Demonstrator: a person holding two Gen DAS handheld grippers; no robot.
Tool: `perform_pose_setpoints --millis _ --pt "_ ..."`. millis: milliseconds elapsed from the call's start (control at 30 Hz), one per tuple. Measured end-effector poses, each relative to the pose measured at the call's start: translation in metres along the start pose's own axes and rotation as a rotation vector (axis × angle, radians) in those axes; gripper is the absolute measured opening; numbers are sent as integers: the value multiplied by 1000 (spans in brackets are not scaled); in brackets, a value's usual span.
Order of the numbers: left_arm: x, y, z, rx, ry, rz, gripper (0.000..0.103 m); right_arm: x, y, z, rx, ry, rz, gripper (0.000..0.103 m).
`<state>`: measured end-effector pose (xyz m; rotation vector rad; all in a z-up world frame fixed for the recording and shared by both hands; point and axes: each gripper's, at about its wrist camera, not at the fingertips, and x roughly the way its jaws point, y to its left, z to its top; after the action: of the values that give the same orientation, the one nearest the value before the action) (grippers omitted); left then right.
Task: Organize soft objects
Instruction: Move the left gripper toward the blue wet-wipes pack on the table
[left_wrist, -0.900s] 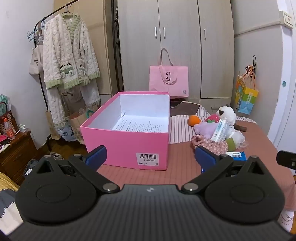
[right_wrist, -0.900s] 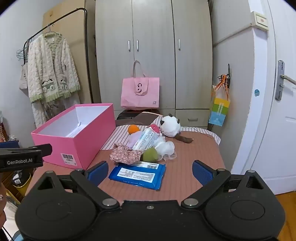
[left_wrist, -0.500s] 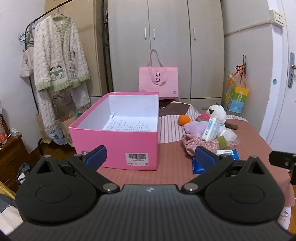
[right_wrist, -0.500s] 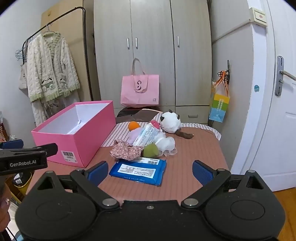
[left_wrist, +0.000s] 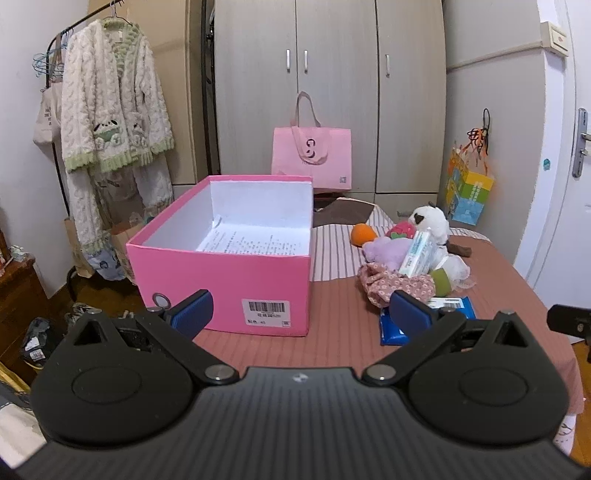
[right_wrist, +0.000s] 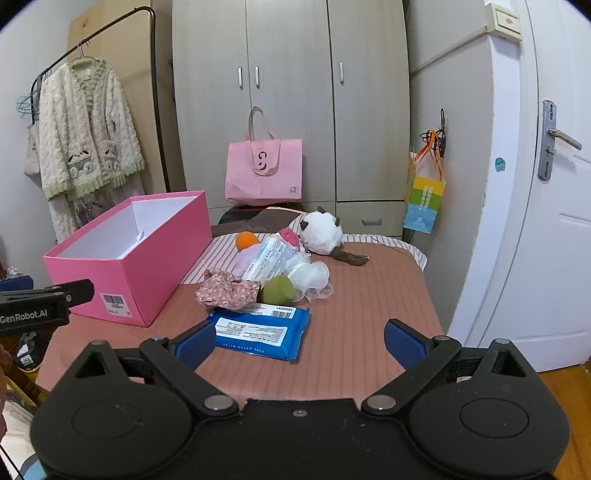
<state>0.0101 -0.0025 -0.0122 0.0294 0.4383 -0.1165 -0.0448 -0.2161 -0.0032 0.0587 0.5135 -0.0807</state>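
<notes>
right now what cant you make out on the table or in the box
- Open pink cardboard box: left wrist view shows only a printed sheet; its near wall hides the front floor.
- Pale purple plush: mostly covered by the white tissue pack, right wrist view.
- Blue wet-wipes pack: half hidden behind the left tongs, left wrist view; label print too small.

Open pink box (left_wrist: 236, 280) upright; soft toys (right_wrist: 280, 258) heaped beside it, apart.

- Left gripper (left_wrist: 301, 312) spread wide, nothing between its blue pads (left_wrist: 194, 308).
- Pink box (left_wrist: 221, 273) open on the table (left_wrist: 332, 332), paper inside.
- Right of it, a pile: panda (left_wrist: 430, 221), floral cloth (left_wrist: 395, 284), orange ball (left_wrist: 362, 233), blue pack (left_wrist: 454, 306).
</notes>
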Motion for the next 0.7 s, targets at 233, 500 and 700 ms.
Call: perform_pose_setpoints --millis 233,500,700 --pt "-9 -2 -4 -14 7 -50 103 2 -1 -2 -1 9 5 100" --pt "-5 -4 -8 5 32 -35 103 7 -1 -9 5 32 25 101" --pt "-5 -4 -11 7 46 -39 103 9 0 -11 13 39 53 101"
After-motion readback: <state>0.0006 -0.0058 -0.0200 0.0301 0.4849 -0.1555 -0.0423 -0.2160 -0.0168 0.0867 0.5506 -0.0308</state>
